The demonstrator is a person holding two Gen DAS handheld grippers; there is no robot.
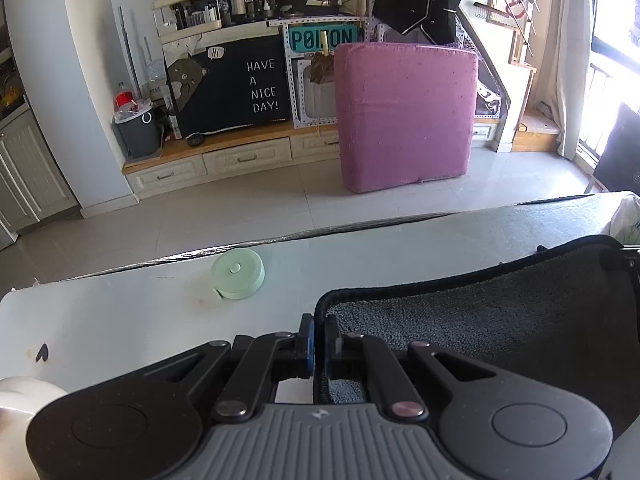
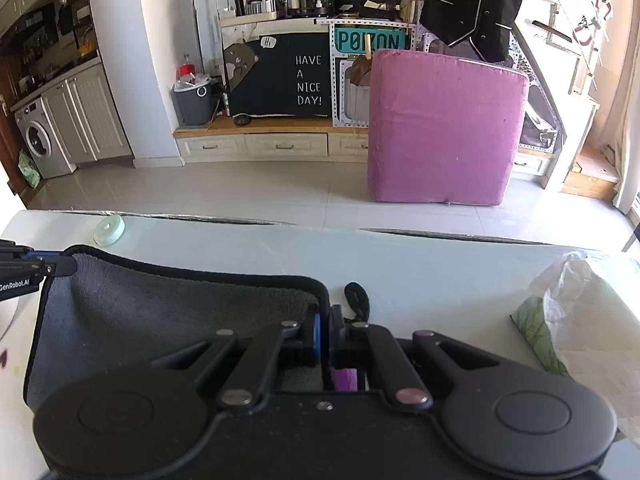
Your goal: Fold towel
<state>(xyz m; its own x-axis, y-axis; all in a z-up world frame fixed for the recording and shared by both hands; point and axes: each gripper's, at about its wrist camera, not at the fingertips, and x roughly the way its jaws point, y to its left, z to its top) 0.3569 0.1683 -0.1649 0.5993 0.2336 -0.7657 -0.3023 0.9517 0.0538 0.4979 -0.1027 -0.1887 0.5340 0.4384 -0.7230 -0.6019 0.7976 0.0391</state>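
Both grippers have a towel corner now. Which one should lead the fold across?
Probably the left gripper: it pinches the towel at its left corner, with bare table beside it. The right gripper has a plastic bag lying close by.

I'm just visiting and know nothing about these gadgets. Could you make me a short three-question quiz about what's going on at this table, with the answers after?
1. True or false: the left gripper and the right gripper each pinch a corner of the dark grey towel.
2. Which object lies on the white table to the left of the towel? A) a pale green round case B) a red mug C) a book
3. Fill in: near the table's right end sits a crinkled clear plastic ____.

Key: 1 true; 2 A; 3 bag.
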